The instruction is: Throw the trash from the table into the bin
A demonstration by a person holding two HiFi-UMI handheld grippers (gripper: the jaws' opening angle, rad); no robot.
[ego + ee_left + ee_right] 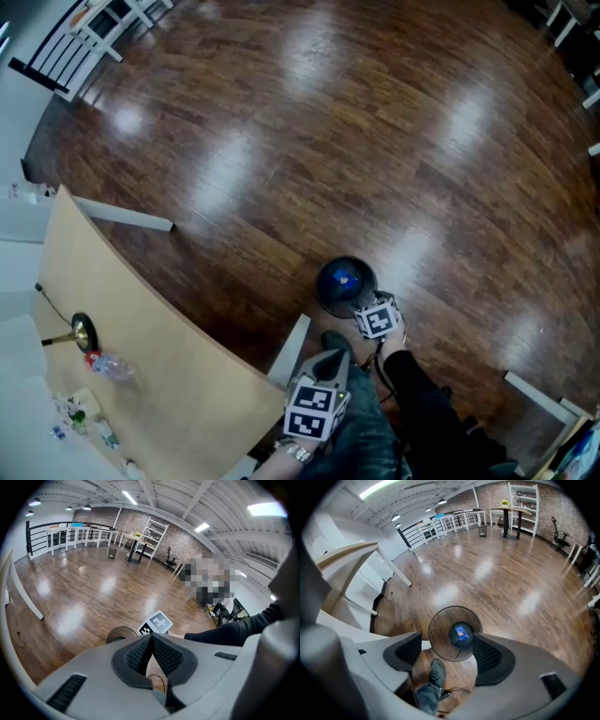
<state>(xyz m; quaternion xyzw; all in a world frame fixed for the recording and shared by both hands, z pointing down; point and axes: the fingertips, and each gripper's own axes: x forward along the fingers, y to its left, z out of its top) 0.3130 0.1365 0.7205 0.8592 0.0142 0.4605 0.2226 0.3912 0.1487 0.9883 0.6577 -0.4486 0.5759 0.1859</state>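
A round black mesh bin (345, 284) stands on the wooden floor beside the table. A blue packet (461, 632) lies at its bottom. My right gripper (447, 646) hangs directly over the bin (440, 641), open with nothing between its fingers; its marker cube (377, 321) shows at the bin's near rim. My left gripper (151, 637) is shut and holds nothing, lower at the table's corner (317, 401). On the tan table (159, 347) lie a clear plastic bottle (111, 366) and several small scraps (80, 412).
A black disc on a brass stem (80, 332) lies on the table with a cord. A white table leg (289, 349) stands close to the bin. The person's shoe (436, 672) is just below it. White railing (75, 37) at far left, white furniture (539, 394) lower right.
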